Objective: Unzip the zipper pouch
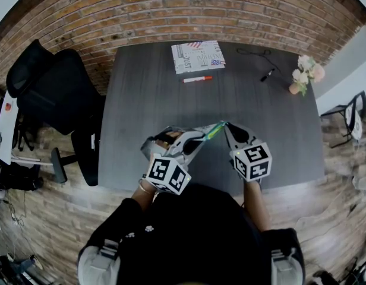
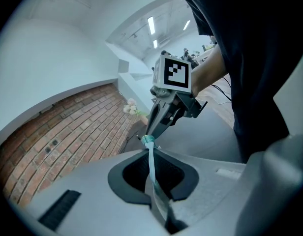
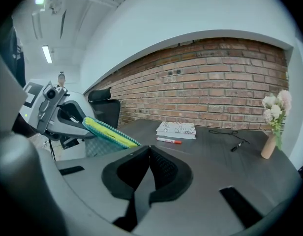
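Tongs: two, one in each of the person's hands, both at the 6 o'clock edge of the table (image 1: 141, 100).
Left gripper (image 1: 195, 142): jaws closed tight on one end of the zipper pouch (image 1: 213, 131); its own view shows the pouch's teal edge (image 2: 152, 166) running out from between the pads.
Right gripper (image 1: 226, 126): jaws also closed, pinching the pouch's other end; the left gripper view shows its tips (image 2: 149, 134) clamped on the teal end.
Zipper pouch: one, yellow-green with a teal beaded edge (image 3: 108, 132), stretched in the air between the two sets of tips, at 6 o'clock over the table.
Marker cubes: two, one on each gripper, turned up toward the head view.
Printed book (image 1: 198, 56): one book or thin stack, I cannot tell which, lying flat at 12 o'clock.
Red marker (image 1: 197, 79): one, just on the near side of the book, apart from it.
Black pen (image 1: 267, 75): one, at 1 o'clock.
Black cable (image 1: 254, 52): one loose loop, near the far edge at 1 o'clock.
Flowers (image 1: 306, 71): one small vase of pale blooms, upright at 2 o'clock by the table's right edge.
Office chair (image 1: 52, 88): one, black, off the table at 10 o'clock.
Wall: brick (image 1: 171, 10), behind the table at 12 o'clock.
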The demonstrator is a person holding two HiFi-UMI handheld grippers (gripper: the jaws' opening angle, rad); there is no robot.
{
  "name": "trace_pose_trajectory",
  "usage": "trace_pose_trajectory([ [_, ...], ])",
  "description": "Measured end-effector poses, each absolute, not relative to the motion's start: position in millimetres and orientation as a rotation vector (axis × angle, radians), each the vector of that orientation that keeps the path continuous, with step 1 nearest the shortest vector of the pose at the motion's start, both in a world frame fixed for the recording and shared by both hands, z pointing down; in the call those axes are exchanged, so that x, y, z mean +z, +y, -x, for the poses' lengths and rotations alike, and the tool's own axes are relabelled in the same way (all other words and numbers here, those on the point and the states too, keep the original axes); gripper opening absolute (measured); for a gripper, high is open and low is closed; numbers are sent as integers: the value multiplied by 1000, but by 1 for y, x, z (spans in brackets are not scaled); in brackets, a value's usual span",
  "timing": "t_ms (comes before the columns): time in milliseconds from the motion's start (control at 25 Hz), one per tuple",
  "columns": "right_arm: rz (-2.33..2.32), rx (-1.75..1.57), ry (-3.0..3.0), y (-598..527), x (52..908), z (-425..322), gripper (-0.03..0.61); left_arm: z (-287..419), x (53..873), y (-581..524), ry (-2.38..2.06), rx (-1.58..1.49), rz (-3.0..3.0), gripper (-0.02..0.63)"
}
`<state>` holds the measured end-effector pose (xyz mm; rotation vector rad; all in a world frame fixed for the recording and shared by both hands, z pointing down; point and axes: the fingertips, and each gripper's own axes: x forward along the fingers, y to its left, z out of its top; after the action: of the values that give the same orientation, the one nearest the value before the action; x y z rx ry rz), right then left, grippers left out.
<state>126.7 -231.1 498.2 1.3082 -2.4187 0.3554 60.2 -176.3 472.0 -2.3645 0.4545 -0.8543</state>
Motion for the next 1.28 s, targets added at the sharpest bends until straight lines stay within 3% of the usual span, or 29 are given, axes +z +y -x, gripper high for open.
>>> trace_pose_trajectory([
  [1280, -1424, 385, -2321, -238, 512, -161, 2, -51, 460, -174, 471, -795, 2473, 6],
])
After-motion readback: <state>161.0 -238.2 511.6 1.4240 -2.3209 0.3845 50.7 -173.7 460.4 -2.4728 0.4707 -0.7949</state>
